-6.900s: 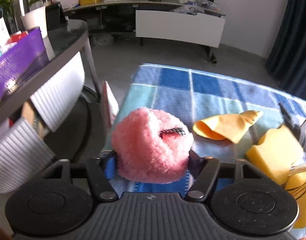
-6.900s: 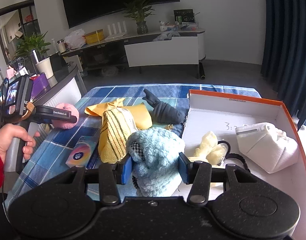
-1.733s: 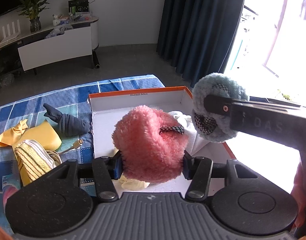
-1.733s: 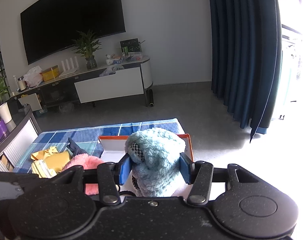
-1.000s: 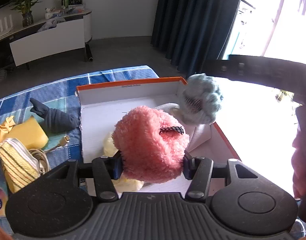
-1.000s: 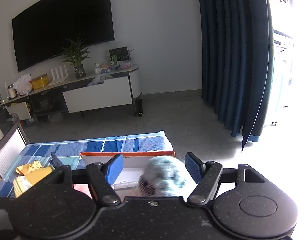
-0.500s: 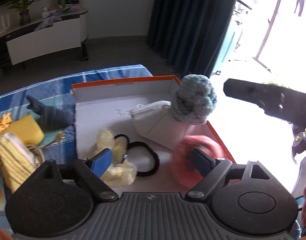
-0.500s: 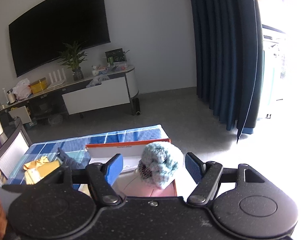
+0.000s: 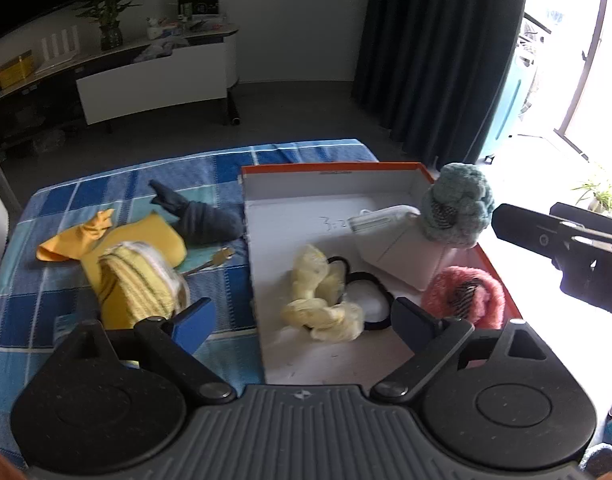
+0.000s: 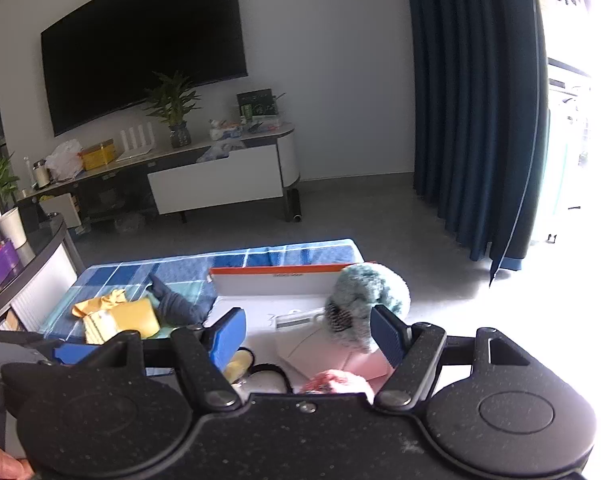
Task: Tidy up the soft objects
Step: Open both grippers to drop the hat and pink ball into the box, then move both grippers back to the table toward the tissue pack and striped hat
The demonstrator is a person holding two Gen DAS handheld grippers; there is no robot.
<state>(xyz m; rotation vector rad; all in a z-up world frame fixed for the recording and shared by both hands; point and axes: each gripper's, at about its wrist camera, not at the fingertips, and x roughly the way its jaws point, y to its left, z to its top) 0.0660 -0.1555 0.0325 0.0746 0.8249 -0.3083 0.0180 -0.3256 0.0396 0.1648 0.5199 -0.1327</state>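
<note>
Left gripper [image 9: 301, 314]: jaws opening, nothing between them. Right gripper [image 10: 308, 334]: jaws apart, empty. Pink plush ball [image 9: 464, 296] and blue plush ball [image 9: 456, 204] lie in the orange-rimmed box [image 9: 334, 168]. Only the left wrist view shows the box floor's handwriting, "3:2". Only the right wrist view shows the wall television [image 10: 141, 48].

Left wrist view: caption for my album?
Left gripper opening above orange box; pink pom-pom inside.

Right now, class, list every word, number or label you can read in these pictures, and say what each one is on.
"3:2": handwritten on the floor of the box, partly hidden by the white mask.
Print on the box's far rim: too small to read.
Dark sign on the sideboard: blurred, unreadable.
</note>
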